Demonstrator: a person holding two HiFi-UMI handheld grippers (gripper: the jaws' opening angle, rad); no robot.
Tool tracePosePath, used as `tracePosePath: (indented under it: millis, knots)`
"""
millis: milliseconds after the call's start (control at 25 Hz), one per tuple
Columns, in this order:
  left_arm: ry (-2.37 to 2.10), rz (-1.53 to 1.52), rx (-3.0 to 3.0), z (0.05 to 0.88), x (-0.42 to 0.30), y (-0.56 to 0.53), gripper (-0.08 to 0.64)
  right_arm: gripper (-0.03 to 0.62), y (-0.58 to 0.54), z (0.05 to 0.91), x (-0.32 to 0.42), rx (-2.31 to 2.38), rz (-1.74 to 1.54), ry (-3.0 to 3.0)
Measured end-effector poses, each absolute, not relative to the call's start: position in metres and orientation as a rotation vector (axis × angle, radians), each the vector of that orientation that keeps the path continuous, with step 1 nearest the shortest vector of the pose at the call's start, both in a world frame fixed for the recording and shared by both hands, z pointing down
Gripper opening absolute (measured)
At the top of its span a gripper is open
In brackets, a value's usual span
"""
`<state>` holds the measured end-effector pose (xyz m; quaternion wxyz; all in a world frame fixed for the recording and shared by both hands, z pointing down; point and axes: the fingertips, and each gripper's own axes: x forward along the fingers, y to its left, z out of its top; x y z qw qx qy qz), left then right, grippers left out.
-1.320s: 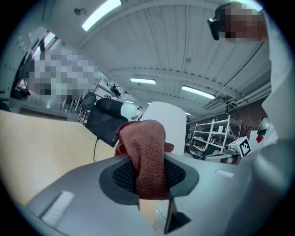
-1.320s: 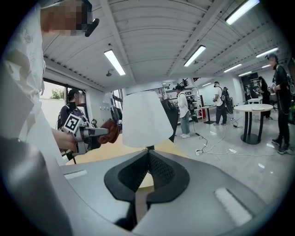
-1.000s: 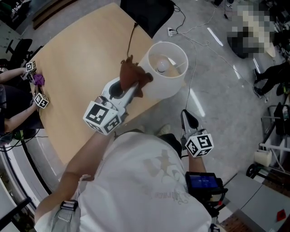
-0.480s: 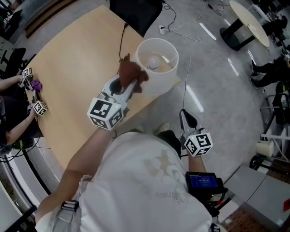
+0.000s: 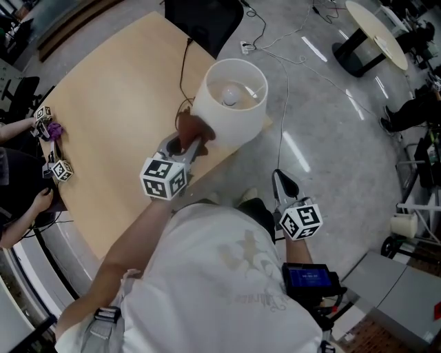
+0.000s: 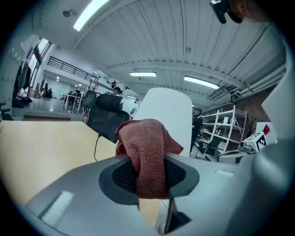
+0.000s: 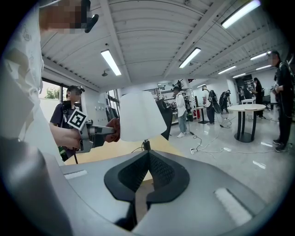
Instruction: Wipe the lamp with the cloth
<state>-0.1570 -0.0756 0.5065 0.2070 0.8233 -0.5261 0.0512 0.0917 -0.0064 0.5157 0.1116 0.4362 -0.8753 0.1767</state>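
Observation:
A white lamp shade with a bulb inside stands near the corner of the wooden table. My left gripper is shut on a reddish-brown cloth, which rests against the shade's near left side, partly hidden under its rim. In the left gripper view the cloth bunches between the pads, with the shade right behind it. My right gripper hangs off the table over the floor, shut on nothing. Its own view shows the shade and the cloth to the left.
A black chair stands at the table's far end, and the lamp's dark cord runs toward it. Another person's grippers work at the table's left edge. A round table and floor cables lie at the upper right.
My left gripper has slid down the lamp shade's side with the cloth, which now sits lower and partly under the shade. The right gripper has kept still.

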Motion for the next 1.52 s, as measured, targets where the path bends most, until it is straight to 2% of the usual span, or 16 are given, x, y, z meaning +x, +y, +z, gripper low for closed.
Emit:
tracePosePath:
  millis: [200, 440, 600, 800, 1200, 1360, 1520]
  knots:
    - [-1.474, 0.078, 2.322, 0.487, -0.161, -0.077, 0.121, 0.011, -0.01, 0.509, 0.087, 1.283, 0.512, -2.585]
    - [-1.519, -0.039, 2.623, 0.396, -0.142, -0.067, 0.121, 0.011, -0.009, 0.499, 0.08, 1.294, 0.483, -2.599]
    - [-1.565, 0.025, 2.853, 0.353, -0.12, -0.081, 0.121, 0.012, -0.023, 0.498, 0.071, 1.292, 0.464, -2.611]
    - [-1.647, 0.287, 2.945, 0.377, -0.109, -0.093, 0.121, 0.011, -0.031, 0.497, 0.066, 1.276, 0.454, -2.626]
    - [-1.442, 0.694, 3.057, 0.483, -0.086, -0.064, 0.123, 0.011, -0.016, 0.507, 0.09, 1.344, 0.475, -2.566]
    - [-1.405, 0.706, 3.013, 0.5, -0.081, -0.054, 0.123, 0.011, -0.011, 0.509, 0.09, 1.318, 0.479, -2.572]
    - [-1.467, 0.564, 2.973, 0.463, -0.069, -0.047, 0.121, 0.011, -0.006, 0.499, 0.097, 1.284, 0.535, -2.606]
